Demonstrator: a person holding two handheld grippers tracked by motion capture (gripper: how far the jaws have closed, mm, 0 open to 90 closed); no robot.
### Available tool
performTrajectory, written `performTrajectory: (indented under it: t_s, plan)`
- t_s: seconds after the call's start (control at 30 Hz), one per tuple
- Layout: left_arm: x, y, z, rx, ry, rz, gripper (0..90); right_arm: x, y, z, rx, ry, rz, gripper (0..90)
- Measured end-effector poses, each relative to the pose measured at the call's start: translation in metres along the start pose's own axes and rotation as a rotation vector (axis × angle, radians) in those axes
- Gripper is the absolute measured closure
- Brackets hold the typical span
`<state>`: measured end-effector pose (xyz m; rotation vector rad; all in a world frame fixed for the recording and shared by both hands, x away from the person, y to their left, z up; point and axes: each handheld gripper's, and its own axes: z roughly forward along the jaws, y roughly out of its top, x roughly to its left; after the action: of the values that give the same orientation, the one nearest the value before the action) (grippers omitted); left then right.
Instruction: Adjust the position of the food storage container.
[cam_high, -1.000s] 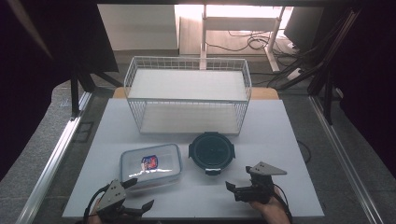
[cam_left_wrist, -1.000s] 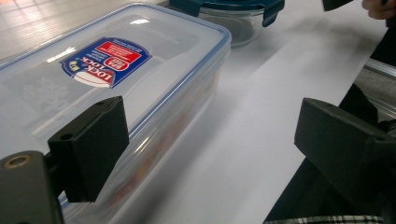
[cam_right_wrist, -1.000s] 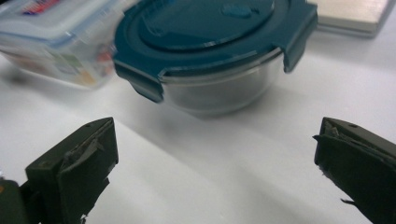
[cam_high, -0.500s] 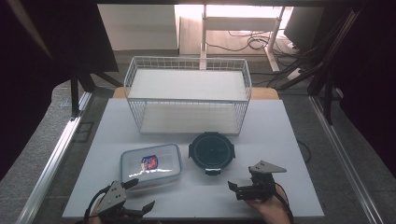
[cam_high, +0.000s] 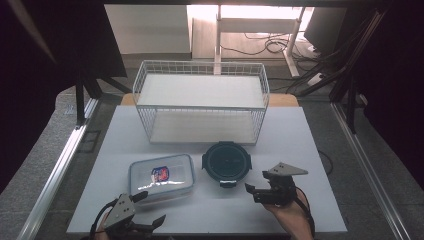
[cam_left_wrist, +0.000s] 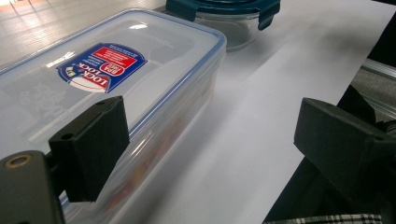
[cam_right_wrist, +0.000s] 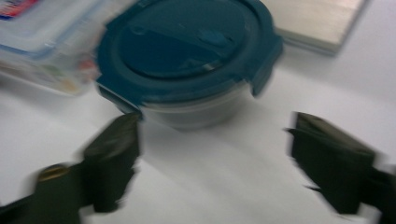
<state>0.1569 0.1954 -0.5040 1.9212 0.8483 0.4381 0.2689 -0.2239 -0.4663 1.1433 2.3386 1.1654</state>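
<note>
R gripper: jaws apart, nothing between them; they had just been closing partway. In the right gripper view the frame was blurred, and the round container with dark teal lid sat ahead of the jaws, near but not touched. L gripper: jaws wide, nothing gripped. In the left gripper view one jaw stood just beside the near edge of the rectangular box; contact could not be told. The other jaw was over bare table.

Objects: rect. box (clear lid, blue seal, red/blue label) at front-left of the white table. Round container just to its right, close beside it, a narrow gap showing from above. Both upright, lids on, clips looked down.

Progress (judgement): very early. Neither container lifted or gripped. Most likely each was to be picked up and moved, perhaps into the wire basket, but that was a guess. All of the grasping, carrying and placing remained.

Surroundings: wire basket stood behind the two containers, well apart from both grippers, open at top. Cables and a chair base on the floor beyond the table.

Obstacles: nothing lay between either gripper and its container. The two containers being so close left little room for a jaw between them; basket rim would need clearing if used.
</note>
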Motion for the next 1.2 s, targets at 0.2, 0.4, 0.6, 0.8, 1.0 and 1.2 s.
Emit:
performTrajectory:
  t_s: [0.2,0.4,0.6,0.8,1.0,1.2]
  plan:
    - [0.000,0.000,0.001,0.002,-0.005,-0.006,10.0,0.010,0.028,0.012,0.011,0.056,-0.042,46.5]
    - [0.002,-0.001,0.001,0.008,-0.010,-0.013,10.0,0.024,0.054,0.045,0.062,0.122,-0.128,69.7]
    - [0.002,-0.001,0.001,0.007,-0.014,-0.013,10.0,0.036,0.077,0.075,0.062,0.146,-0.153,85.1]
    - [0.003,-0.002,0.001,0.011,-0.022,-0.022,10.1,0.044,0.097,0.097,0.069,0.181,-0.162,87.1]
    - [0.004,-0.002,0.001,0.015,-0.027,-0.024,10.1,0.064,0.106,0.120,0.121,0.196,-0.218,88.9]
    - [0.004,-0.002,0.000,0.012,-0.032,-0.028,10.0,0.075,0.107,0.141,0.195,0.160,-0.253,89.1]
